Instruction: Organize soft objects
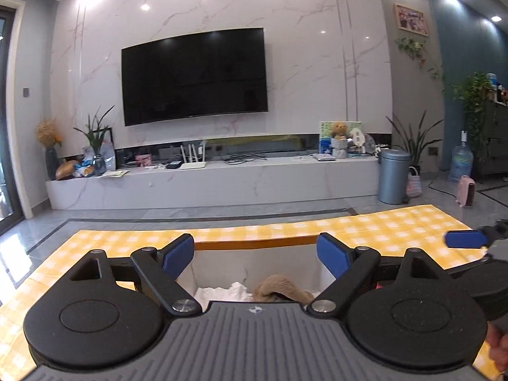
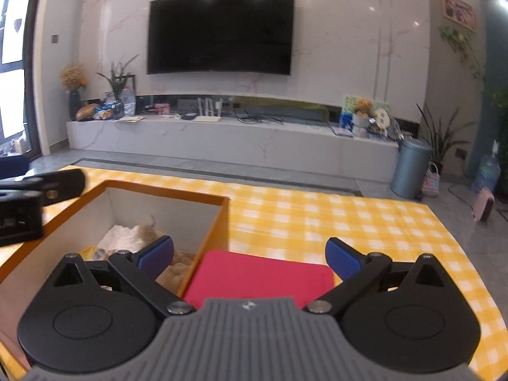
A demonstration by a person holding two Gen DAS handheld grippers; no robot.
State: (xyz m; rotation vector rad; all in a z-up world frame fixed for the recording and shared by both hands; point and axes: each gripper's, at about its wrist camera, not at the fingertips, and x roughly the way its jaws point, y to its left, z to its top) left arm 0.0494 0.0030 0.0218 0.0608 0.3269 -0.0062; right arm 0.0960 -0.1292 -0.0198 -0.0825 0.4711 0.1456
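Note:
An orange-rimmed box (image 2: 219,222) with white inner walls stands on the yellow checked tablecloth (image 2: 317,219). Inside lie a tan plush toy (image 1: 279,289) and a white cloth (image 1: 222,292); both also show in the right wrist view, the plush (image 2: 149,231) next to the white cloth (image 2: 120,235). My left gripper (image 1: 255,252) is open and empty above the box. My right gripper (image 2: 249,254) is open and empty above a red flat soft item (image 2: 263,277) that lies on the table just right of the box.
The tablecloth (image 1: 285,230) covers the table to its far edge. Beyond are a grey tiled floor, a white TV bench (image 1: 206,184) with a wall TV (image 1: 193,76), a blue bin (image 1: 393,176) and plants. The right gripper's fingertip (image 1: 465,239) shows at right.

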